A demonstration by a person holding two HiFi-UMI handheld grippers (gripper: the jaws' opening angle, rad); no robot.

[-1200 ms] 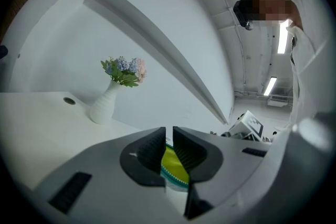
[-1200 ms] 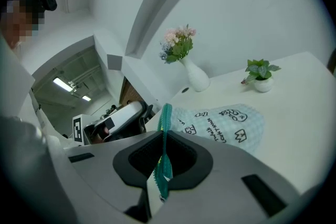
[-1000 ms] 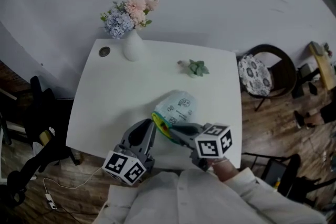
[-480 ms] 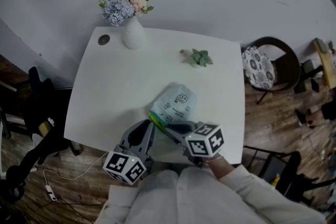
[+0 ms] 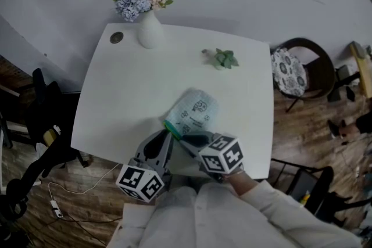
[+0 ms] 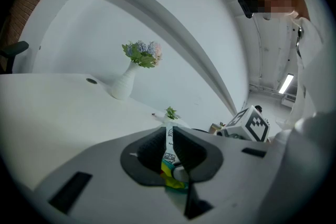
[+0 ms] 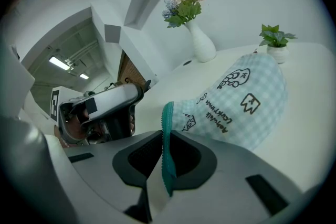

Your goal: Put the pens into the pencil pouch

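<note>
The left gripper [image 6: 169,153] is clamped on a thin edge of the pouch [image 5: 195,113], which stands as a narrow printed strip between its closed pads, with green and yellow showing low in the gap. The right gripper [image 7: 164,159] is likewise pinched shut, on the teal zip [image 7: 167,134] at the pouch mouth, and the checked body spreads out beyond its jaws. In the head view the 2 grippers sit close together at the near end of the pouch, left [image 5: 168,135] beside right [image 5: 187,141], each on its own side of the mouth. The rest of the pouch lies flat on the table [image 5: 125,96], near the front edge. I see no loose pens on the table. Whether the colour at the mouth is pens or lining I cannot tell. The step in hand looks like working the mouth with both grips. To do it well, keep both pinches right on the rim and draw them apart evenly, so the opening gapes without the fabric slipping from the pads. Let the body stay resting on the table so nothing tips out toward the near edge. Pull gently along the zip, not across it, to spare the teeth. The vase [image 5: 150,35] and the plant [image 5: 222,58] stand well apart at the far side, out of the way.
</note>
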